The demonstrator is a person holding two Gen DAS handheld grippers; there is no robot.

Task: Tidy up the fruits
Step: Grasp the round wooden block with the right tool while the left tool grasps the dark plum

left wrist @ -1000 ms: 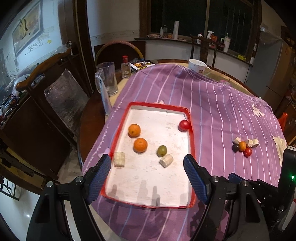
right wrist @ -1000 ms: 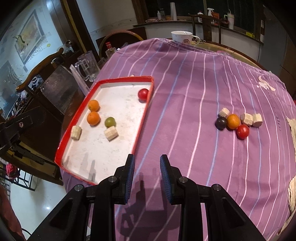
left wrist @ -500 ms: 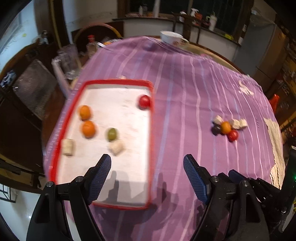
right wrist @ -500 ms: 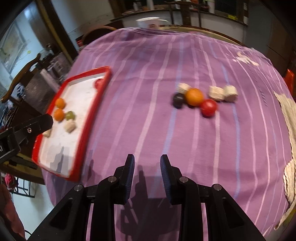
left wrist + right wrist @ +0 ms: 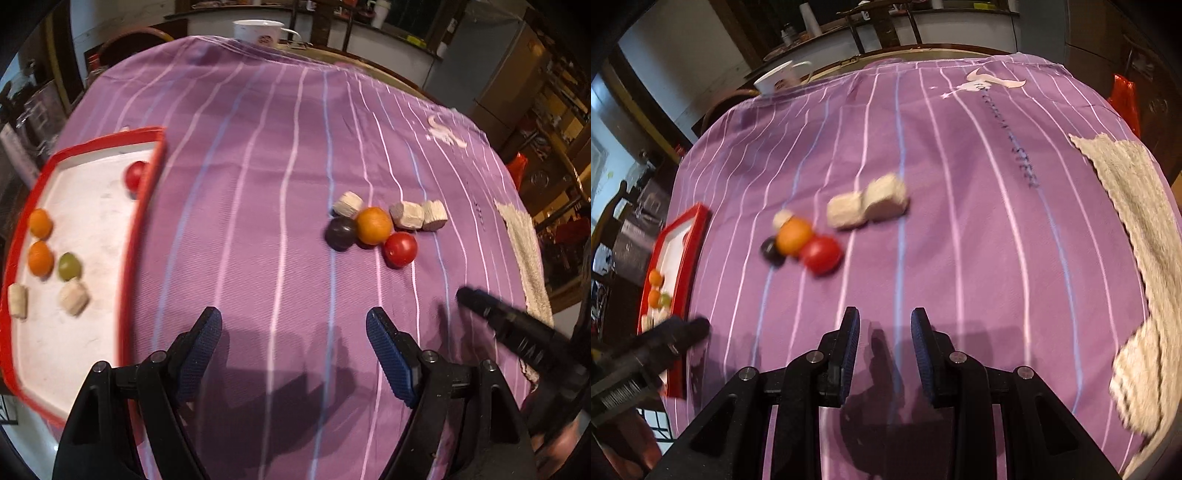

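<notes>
I was working in what looked like a home dining room: a round desk (image 5: 369, 70) under a purple striped cloth (image 5: 258, 184), a white mug (image 5: 258, 31), wooden chairs (image 5: 317, 22), a cluttered counter (image 5: 399, 35), and possibly a refrigerator (image 5: 491, 62).

The left black two-finger tool (image 5: 293, 332) with blue pads pointed steeply down, jaws spread wide and empty; the right black tool (image 5: 885, 332) tilted down, jaws nearly together, gripping nothing.

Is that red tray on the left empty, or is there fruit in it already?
Not empty. The red tray holds a red fruit, two orange fruits, a green one and two pale chunks.
</notes>
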